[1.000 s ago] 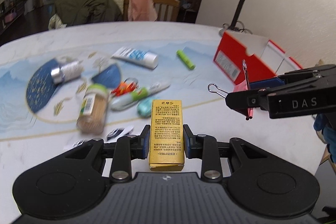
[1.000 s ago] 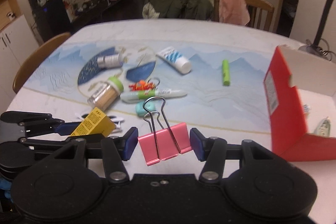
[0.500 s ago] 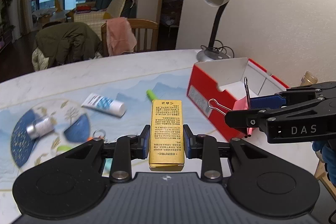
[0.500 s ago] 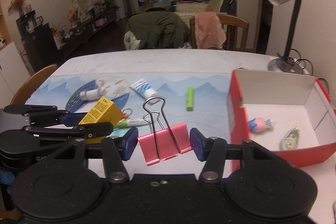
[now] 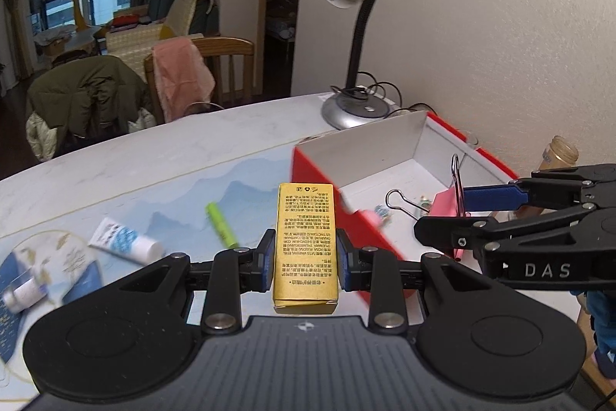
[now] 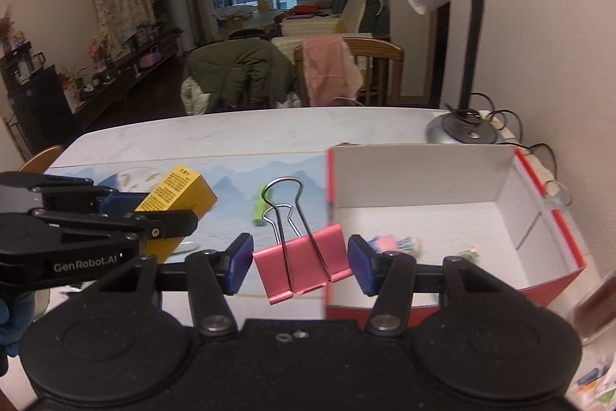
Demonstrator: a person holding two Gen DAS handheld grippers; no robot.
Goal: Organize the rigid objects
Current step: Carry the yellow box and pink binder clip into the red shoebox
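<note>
Left tongs (image 5: 306, 259) clamped tight on yellow carton (image 5: 306, 243), pads on its long side faces, held above the table edge short of the red box (image 5: 419, 137). Right tongs (image 6: 300, 264) part-open, gripping pink binder clip (image 6: 304, 262) by its ends, over the box's near wall. Carton: likely light, crushable card. Clip: stiff steel, slick, wire handles loose.
</note>
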